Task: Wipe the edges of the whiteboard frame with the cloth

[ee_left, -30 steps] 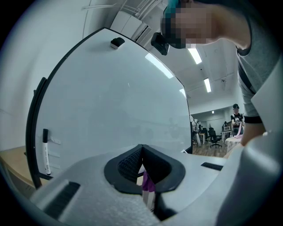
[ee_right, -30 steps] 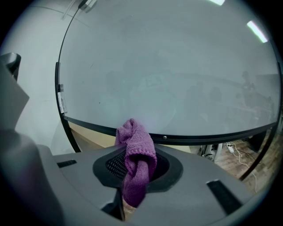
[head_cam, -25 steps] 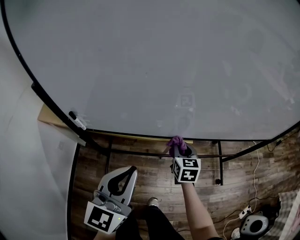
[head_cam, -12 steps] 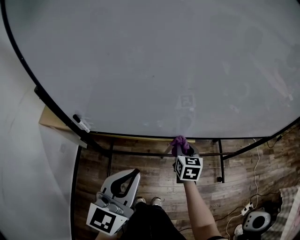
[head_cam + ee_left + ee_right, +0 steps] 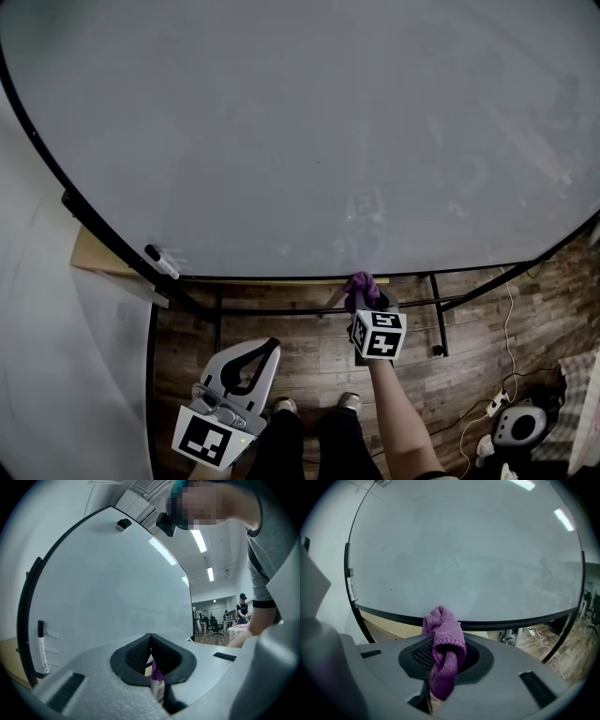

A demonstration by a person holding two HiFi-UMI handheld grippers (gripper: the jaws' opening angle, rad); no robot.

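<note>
Stands before a large whiteboard (image 5: 309,131) with a thin black frame (image 5: 281,277). Holds in the right gripper (image 5: 364,298) a purple knitted cloth (image 5: 359,285), with the jaws closed tight on it. In the right gripper view, bunched between the ribbed pads (image 5: 423,656): one lump above the jaws, one tail hanging down below them. Reaches with the upper lump to the bottom edge of the frame, a little right of the middle. Seems to touch the black strip there, but cannot say for sure whether touching or just beside it. Behind the gripper, a bare forearm (image 5: 398,412) coming up from the bottom of the head view.

Carries the left gripper (image 5: 266,345) lower and more to the left, well apart from the board, above the wooden floor (image 5: 309,352). Jaws together at the tips, with nothing clamped between them; only a thin purple strip visible through the gap under the tips.

At the left side of the frame, a white marker (image 5: 161,262) with a black end, lying along the edge. Behind the lower left corner, a light brown panel (image 5: 94,253). Under the board, the black bars of the stand (image 5: 281,307). On the floor at the far right, a white power strip (image 5: 489,429) with its cable, and near it a round grey device (image 5: 514,424). At the bottom of the head view, two shoes (image 5: 284,406) side by side.
</note>
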